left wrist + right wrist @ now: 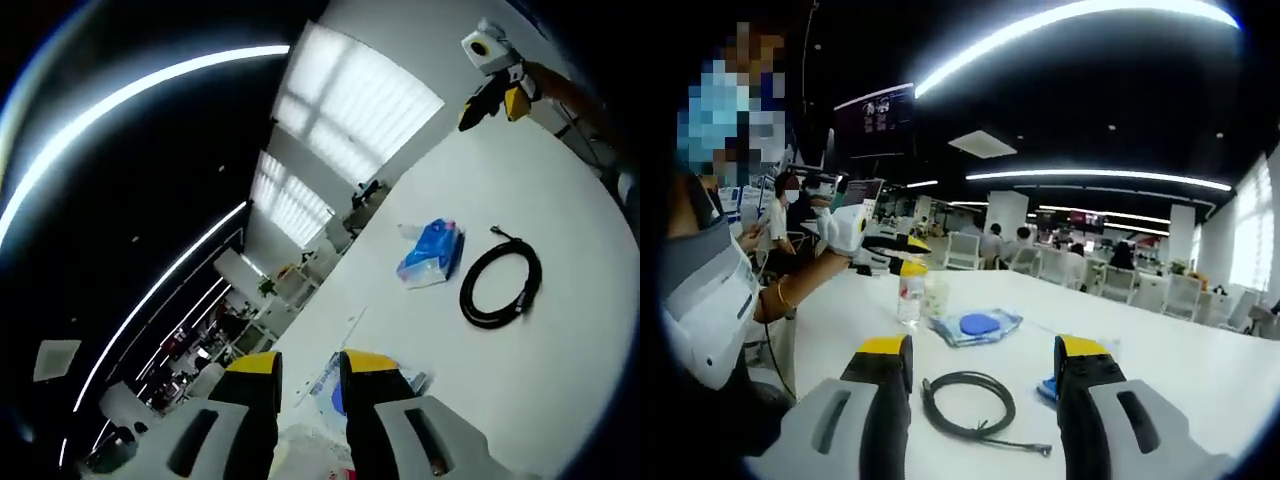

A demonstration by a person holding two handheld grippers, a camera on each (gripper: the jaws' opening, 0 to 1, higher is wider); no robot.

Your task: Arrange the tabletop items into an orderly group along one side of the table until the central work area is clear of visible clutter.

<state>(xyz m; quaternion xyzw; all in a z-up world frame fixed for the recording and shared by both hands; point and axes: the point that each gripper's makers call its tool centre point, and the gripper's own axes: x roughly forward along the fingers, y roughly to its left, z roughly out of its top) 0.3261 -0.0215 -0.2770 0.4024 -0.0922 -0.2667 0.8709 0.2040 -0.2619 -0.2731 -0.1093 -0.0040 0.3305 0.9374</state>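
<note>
Nearest the lens in the right gripper view, the right gripper [983,365] stands with its jaws wide apart and nothing between them. Just beyond its tips a coiled black cable [968,403] lies flat on the white table [1160,365], and a blue tissue pack [1048,388] peeks out beside the right jaw. Farther on, a clear bag with a blue disc [977,325] rests near a clear bottle [911,296]. Over that bottle the left gripper [908,256] hovers, held in a person's hand [843,230]. Seen from the left gripper view, its jaws are a narrow gap apart around something pale and clear; whether they grip it is unclear.
</note>
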